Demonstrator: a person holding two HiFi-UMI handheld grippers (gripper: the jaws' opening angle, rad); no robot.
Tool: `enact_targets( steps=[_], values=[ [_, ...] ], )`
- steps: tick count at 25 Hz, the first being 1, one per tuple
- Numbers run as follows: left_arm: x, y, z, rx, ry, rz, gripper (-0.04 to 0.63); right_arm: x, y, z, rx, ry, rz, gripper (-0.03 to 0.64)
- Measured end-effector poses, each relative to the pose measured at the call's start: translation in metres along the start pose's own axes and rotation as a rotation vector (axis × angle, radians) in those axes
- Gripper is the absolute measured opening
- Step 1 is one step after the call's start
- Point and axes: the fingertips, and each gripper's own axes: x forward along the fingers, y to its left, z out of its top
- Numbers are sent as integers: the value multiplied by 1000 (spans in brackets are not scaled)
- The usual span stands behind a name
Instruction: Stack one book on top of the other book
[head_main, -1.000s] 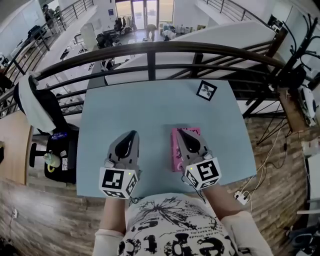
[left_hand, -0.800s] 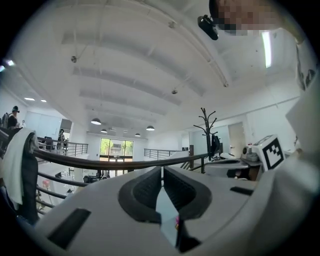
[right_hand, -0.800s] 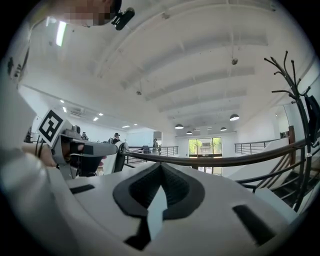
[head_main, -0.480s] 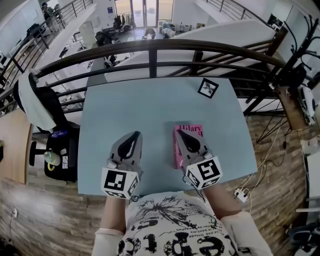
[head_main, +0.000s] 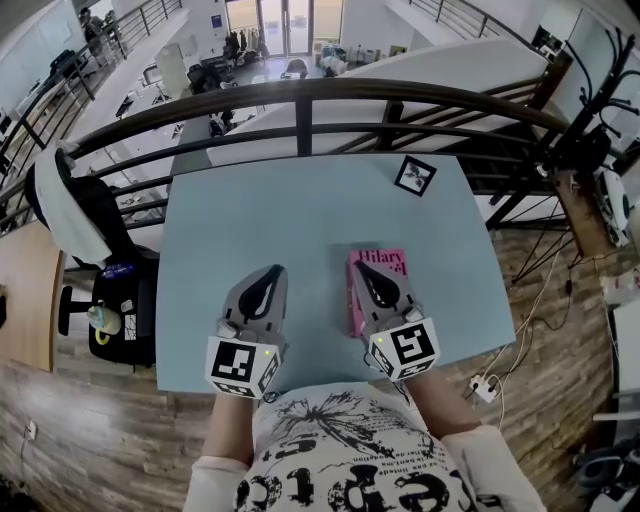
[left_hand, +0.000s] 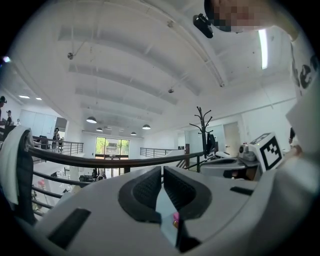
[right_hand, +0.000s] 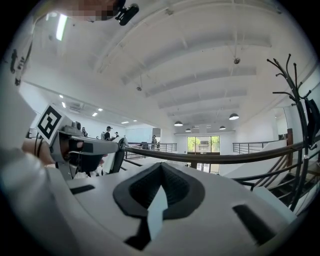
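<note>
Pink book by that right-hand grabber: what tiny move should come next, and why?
Probably open the right gripper. Its jaws are shut and empty, it hangs over the pink book lying flat on the table, and shut jaws can grip nothing. Only one book shows, so the stack may already be made.

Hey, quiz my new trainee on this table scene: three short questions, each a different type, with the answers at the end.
1. True or false: the left tool is clamped on the pink book.
2. Which lies nearer the railing? A) the square marker card B) the pink book
3. Fill in: the right tool has its jaws ____.

Key
1. False: it is shut and empty, above bare blue table.
2. A
3. Together, with nothing between them.
</note>
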Motion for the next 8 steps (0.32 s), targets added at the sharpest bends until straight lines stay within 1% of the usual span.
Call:
enact_targets(
  steps=[8],
  values=[
    [0,0,-3,-12,13,-4,17,1,0,-2,-10,5,-20,-9]
  ],
)
